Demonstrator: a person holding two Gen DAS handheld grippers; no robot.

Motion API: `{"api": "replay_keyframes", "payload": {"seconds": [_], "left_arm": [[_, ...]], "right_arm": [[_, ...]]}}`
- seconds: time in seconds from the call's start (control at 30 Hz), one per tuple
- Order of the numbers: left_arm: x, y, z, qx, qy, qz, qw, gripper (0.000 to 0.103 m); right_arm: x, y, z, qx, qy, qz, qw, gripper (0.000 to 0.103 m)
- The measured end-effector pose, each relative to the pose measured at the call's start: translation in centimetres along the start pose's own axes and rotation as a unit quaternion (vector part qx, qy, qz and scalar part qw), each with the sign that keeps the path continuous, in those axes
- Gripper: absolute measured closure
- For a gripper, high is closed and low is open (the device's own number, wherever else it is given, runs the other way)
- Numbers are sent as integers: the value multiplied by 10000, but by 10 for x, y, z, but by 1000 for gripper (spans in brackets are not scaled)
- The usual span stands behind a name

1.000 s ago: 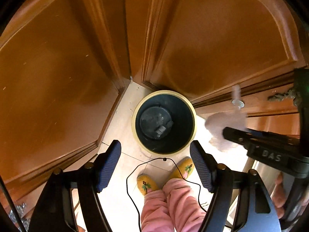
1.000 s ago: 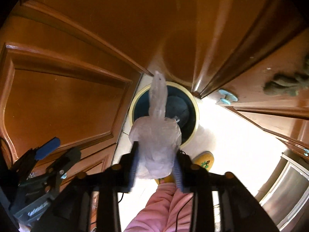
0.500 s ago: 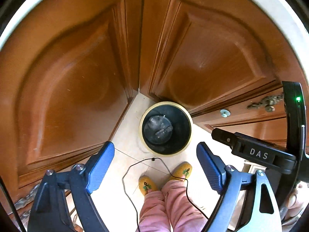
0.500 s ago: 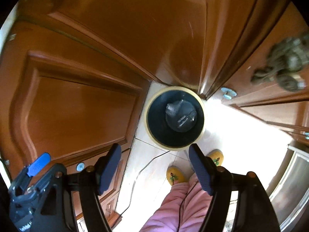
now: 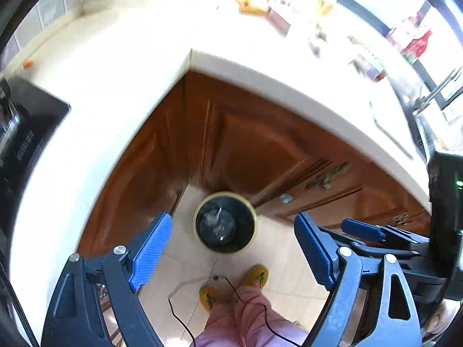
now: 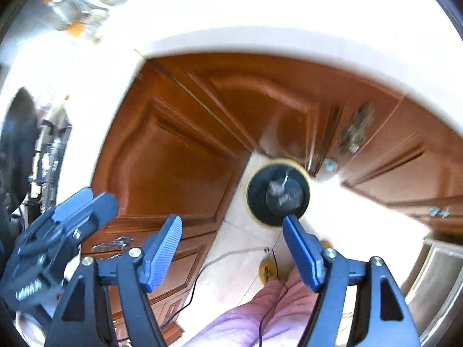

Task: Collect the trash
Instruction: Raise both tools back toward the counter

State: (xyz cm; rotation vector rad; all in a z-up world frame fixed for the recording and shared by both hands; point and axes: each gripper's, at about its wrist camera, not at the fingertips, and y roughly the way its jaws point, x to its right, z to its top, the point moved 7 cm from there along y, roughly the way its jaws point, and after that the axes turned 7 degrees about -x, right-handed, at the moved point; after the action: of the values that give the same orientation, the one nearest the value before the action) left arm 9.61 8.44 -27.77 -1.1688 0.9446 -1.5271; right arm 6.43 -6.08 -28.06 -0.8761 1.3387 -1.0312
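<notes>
A dark round trash bin [image 5: 224,194] with a pale yellow rim stands on the tiled floor in the cabinet corner, far below both grippers. A crumpled clear plastic bag [image 6: 279,195] lies inside it on other trash [image 5: 215,222]. My left gripper [image 5: 233,215] is open with nothing between its blue pads, and it frames the bin from high above. My right gripper [image 6: 231,219] is also open and holds nothing; the bin [image 6: 277,160] sits just beyond its right fingertip. Each gripper shows at the edge of the other's view.
A white L-shaped countertop [image 5: 115,66] runs above brown wooden cabinet doors [image 5: 240,150]. Blurred bottles and packets [image 5: 413,43] stand on it, with a black appliance [image 5: 26,133] at its left. A person's yellow slippers [image 5: 256,274], pink trousers and a black cable [image 5: 179,315] are below.
The right gripper let go of the plastic bag, which now lies in the bin. Both grippers opened wider and rose well above the bin, bringing the countertop into view.
</notes>
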Motion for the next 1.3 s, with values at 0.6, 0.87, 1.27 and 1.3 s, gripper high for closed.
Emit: {"api": "replay_keyframes", "payload": {"seconds": [0.6, 0.87, 1.27, 1.3], "left_arm": [[88, -162, 50, 1328, 846, -323, 9870, 11], [116, -172, 70, 1465, 834, -477, 9845, 11], [187, -126, 157, 1372, 556, -217, 9887, 11], [194, -120, 165, 1348, 544, -171, 9892, 11]], "right_arm": [[-27, -212, -6, 2109, -614, -280, 9752, 30], [2, -238, 5, 2379, -647, -372, 9684, 30], [93, -274, 109, 2635, -913, -173, 9602, 31], [102, -276, 118, 2628, -888, -157, 9606, 32]]}}
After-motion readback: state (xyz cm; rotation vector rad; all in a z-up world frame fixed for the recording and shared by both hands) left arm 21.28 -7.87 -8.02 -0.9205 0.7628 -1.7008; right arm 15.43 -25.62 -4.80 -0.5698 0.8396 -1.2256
